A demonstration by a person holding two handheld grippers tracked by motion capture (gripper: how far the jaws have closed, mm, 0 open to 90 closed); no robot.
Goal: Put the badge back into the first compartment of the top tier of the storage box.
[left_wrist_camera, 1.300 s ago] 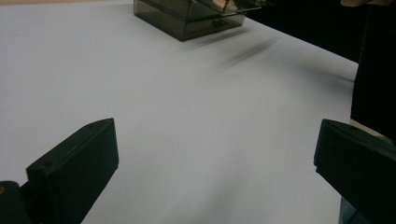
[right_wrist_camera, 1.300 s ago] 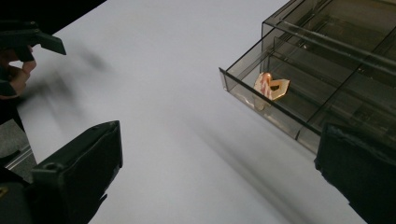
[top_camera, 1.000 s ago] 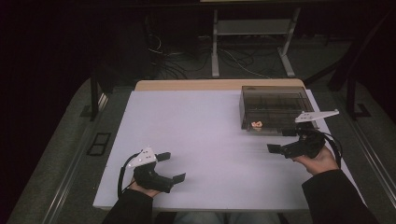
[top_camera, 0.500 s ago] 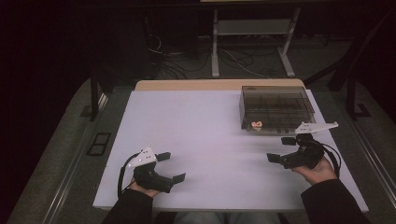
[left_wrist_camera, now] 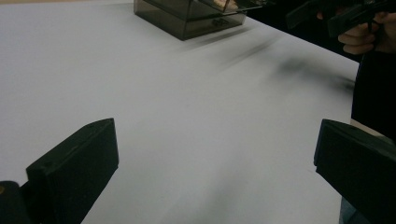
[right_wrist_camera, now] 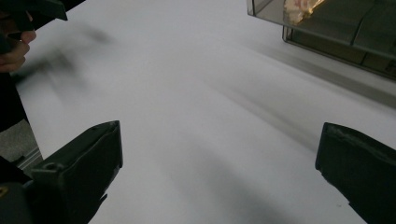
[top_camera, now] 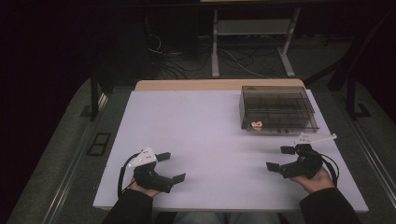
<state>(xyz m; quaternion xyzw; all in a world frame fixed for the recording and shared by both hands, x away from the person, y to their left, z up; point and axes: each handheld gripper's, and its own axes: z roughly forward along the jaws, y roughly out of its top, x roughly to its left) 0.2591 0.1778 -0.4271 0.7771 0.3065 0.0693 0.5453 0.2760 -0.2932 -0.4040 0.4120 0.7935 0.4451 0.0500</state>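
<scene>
Holding both tongs, left (top_camera: 172, 166) and right (top_camera: 280, 158), released and empty over the white worktop (top_camera: 210, 135), we logged one smoky clear box (top_camera: 276, 109) far right (small orange item (top_camera: 256, 124) inside). Risk, in our judgement: a careless reach could shove the box.
</scene>
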